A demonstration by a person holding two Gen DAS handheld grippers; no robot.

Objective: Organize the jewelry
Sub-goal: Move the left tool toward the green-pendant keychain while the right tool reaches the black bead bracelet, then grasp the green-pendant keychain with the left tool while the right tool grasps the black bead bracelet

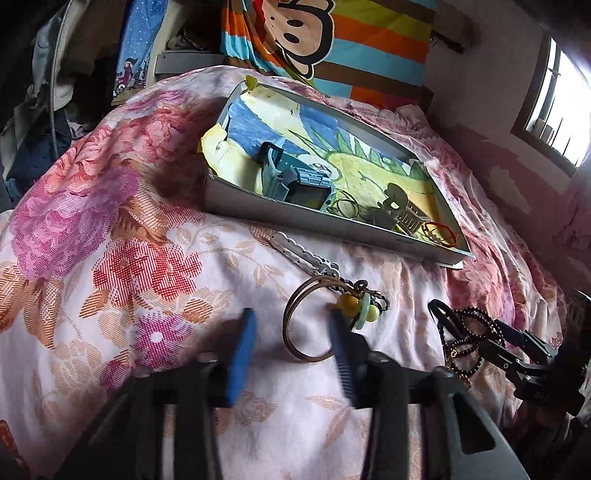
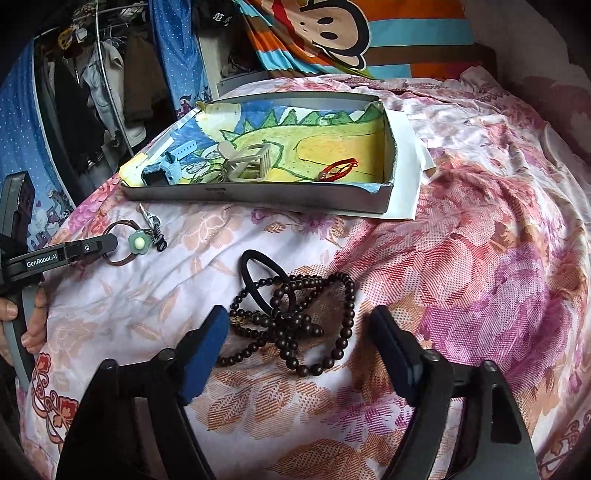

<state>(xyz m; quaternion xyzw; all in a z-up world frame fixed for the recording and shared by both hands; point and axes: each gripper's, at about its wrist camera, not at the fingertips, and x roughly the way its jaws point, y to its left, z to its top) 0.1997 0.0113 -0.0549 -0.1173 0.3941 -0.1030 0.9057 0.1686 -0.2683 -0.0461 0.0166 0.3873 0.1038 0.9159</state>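
Nearest me, my left gripper (image 1: 291, 354) hangs low over the flowered bedspread (image 1: 110, 221); its blue fingers (image 1: 242, 354) stand apart astride the near arc of a brown hair ring (image 1: 295, 325), the right-hand one blurred and close against the ring, so I cannot tell whether it touches; nothing is pinched. My right gripper (image 2: 299, 350) has its fingers (image 2: 207, 343) wide, one on each side of a tangle of dark prayer beads (image 2: 295, 325) lying on the bedspread, pads clear of them; a black hair loop (image 2: 258, 277) lies partly under the beads on their far side. The brown ring carries a pale green flower charm (image 2: 139, 242) with yellow beads; just past it lies a silver hair clip (image 1: 303, 254). Farther on sits the shallow grey tray (image 2: 258, 194), lined with a crayon drawing; inside are a blue watch (image 2: 162, 173), thin wire rings (image 2: 210, 173), a beige claw clip (image 2: 247, 162) and a red cord bracelet (image 2: 338, 170). Beyond, a striped monkey blanket (image 2: 332, 33).
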